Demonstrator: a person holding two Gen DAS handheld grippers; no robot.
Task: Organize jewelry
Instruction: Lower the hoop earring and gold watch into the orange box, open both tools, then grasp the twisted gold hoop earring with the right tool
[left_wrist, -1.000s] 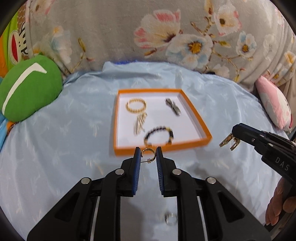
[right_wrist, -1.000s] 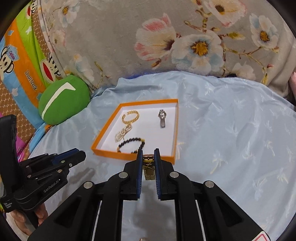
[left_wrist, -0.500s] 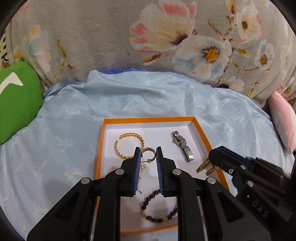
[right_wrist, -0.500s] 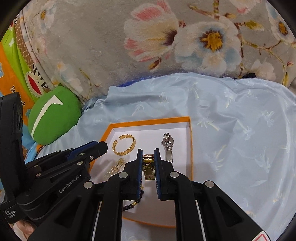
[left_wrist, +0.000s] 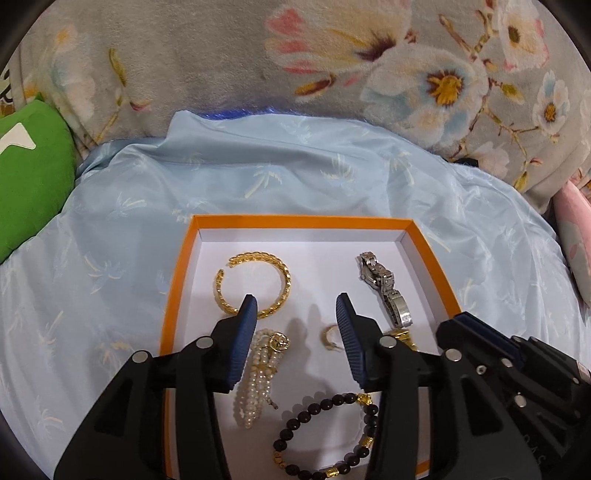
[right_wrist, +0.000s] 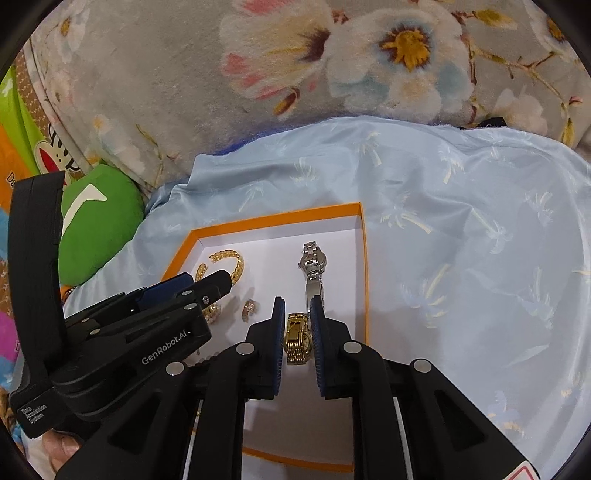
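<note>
A green cushion (left_wrist: 29, 177) sits far left on the pale blue sheet (left_wrist: 110, 229), and the orange tray (left_wrist: 173, 295) lies in the middle. Inside it, left to right, are a gold bangle (left_wrist: 255, 284), a pearl piece (left_wrist: 258, 376), a small gold ring (left_wrist: 330, 336) and a silver watch (left_wrist: 384, 288), with a dark bead bracelet (left_wrist: 325, 435) nearest. The left gripper (left_wrist: 295, 325) hangs spread wide above the ring, touching nothing. The right gripper (right_wrist: 298, 325) has its 2 jaws close around a gold watch (right_wrist: 297, 339) at the tray's right; whether they pinch it I cannot tell.
</note>
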